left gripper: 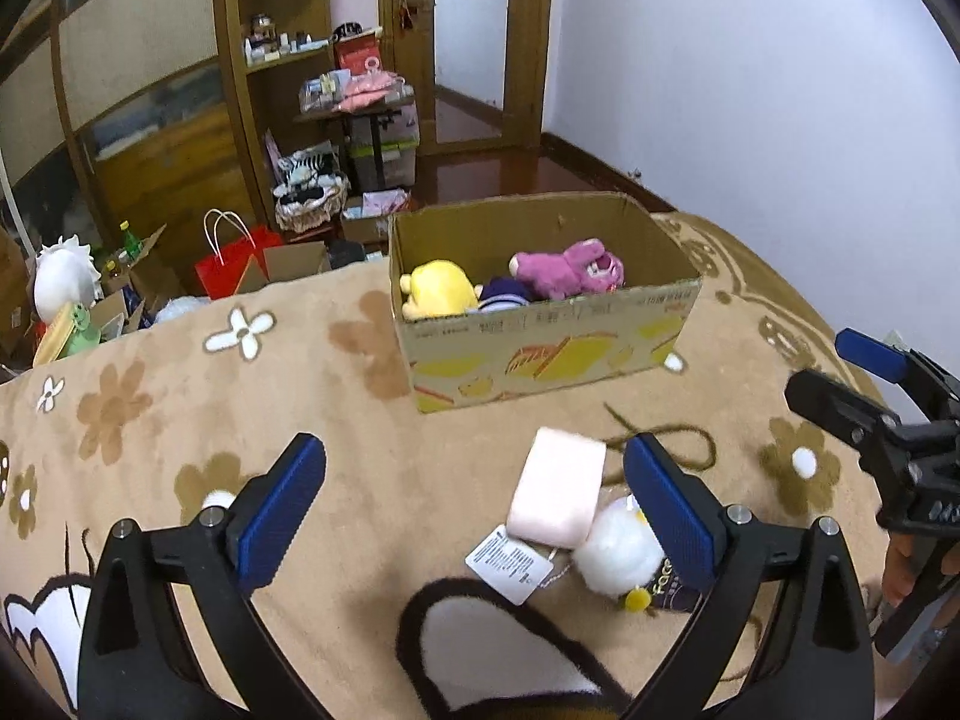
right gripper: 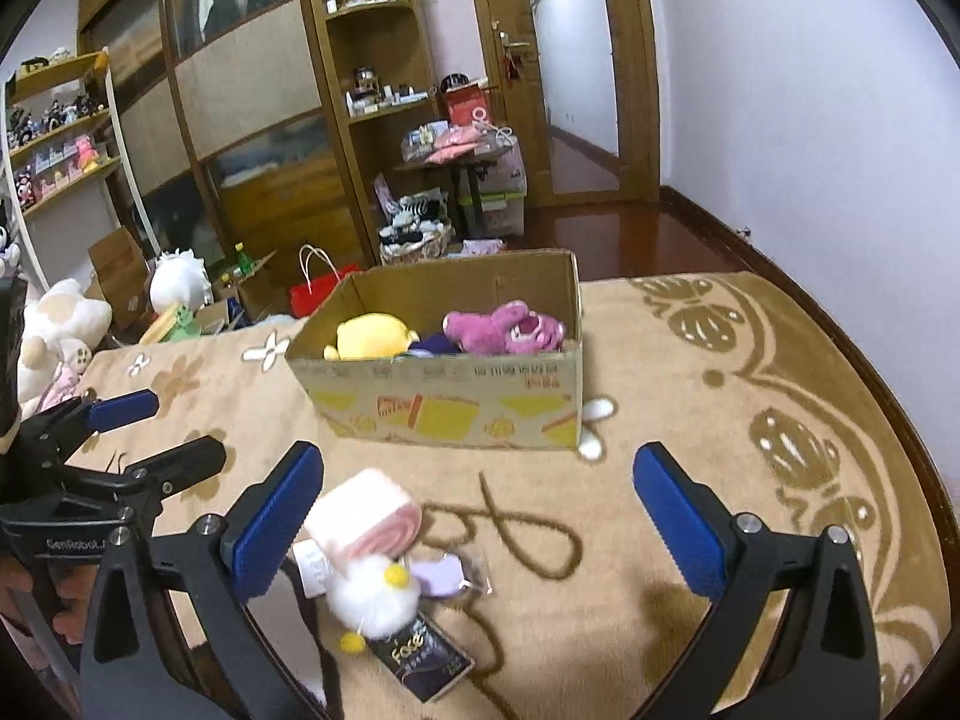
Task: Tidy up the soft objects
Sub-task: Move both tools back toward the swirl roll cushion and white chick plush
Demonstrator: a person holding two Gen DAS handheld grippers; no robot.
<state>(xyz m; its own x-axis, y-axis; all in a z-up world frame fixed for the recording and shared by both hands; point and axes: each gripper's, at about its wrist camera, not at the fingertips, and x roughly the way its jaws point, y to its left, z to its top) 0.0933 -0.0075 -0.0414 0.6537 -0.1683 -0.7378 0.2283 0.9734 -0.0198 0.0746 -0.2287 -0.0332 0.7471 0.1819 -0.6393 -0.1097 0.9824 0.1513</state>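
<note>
Both grippers over a tan flowered blanket (left gripper: 336, 384); cardboard box (left gripper: 540, 348) standing further back on it, open-topped, already holding a yellow plush (left gripper: 435, 288), a pink plush (left gripper: 570, 270) and a dark purple item between them.

Left gripper (left gripper: 474, 516): jaws spread wide, nothing between the pads; right gripper (right gripper: 477, 519): jaws likewise spread wide, empty.

Remaining soft items lying loose on the blanket, near the box but not in it: a pale pink block-shaped plush (left gripper: 561, 495) with a rolled pink-striped end visible in the right wrist view; touching it, a small white fluffy duck plush (right gripper: 372, 594) with yellow beak and feet; a white paper tag (left gripper: 509, 564) on a string beside them; a dark printed packet (right gripper: 429, 654) and a small clear sachet (right gripper: 450, 573) lying under or against the duck. In the left view, cluster close inside the right finger; in the right view, close against the left finger.

Handling, as judged: both plushes light, squashy, not fragile, unlikely to slip on ribbed pads; pink block best taken across its short sides at mid-length; duck best pinched across the round body, not by feet or tag string; some risk of catching the sachet or tag along with it.
</note>
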